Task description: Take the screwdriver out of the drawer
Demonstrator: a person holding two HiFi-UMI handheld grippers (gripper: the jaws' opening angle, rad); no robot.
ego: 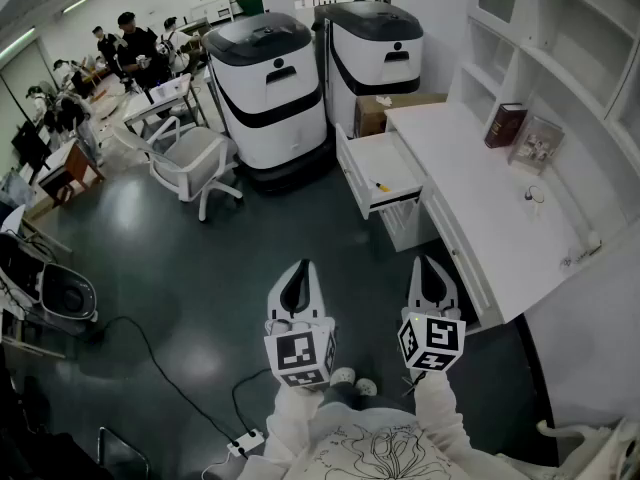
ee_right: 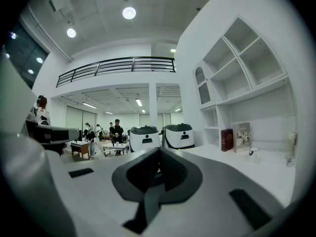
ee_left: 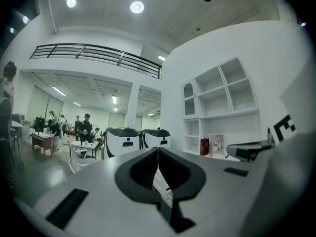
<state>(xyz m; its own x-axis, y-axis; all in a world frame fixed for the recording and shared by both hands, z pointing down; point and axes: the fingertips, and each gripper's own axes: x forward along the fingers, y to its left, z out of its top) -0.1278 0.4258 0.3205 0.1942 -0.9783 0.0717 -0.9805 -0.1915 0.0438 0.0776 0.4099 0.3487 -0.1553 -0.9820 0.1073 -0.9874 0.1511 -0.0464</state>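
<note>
The white drawer (ego: 368,186) stands pulled out of the white desk (ego: 470,203), well ahead of me in the head view. A small yellow-handled screwdriver (ego: 381,185) lies inside it. My left gripper (ego: 301,265) and right gripper (ego: 430,261) hang side by side over the dark floor, far short of the drawer. Both are shut and hold nothing; their jaws meet at the tips in the left gripper view (ee_left: 157,150) and the right gripper view (ee_right: 159,151).
Two large white-and-black robot units (ego: 272,83) stand beyond the drawer, with a cardboard box (ego: 385,108) by the desk. A book (ego: 505,125) and a small cup (ego: 534,197) sit on the desk under white shelves. A white office chair (ego: 190,158) stands left. People work at far tables.
</note>
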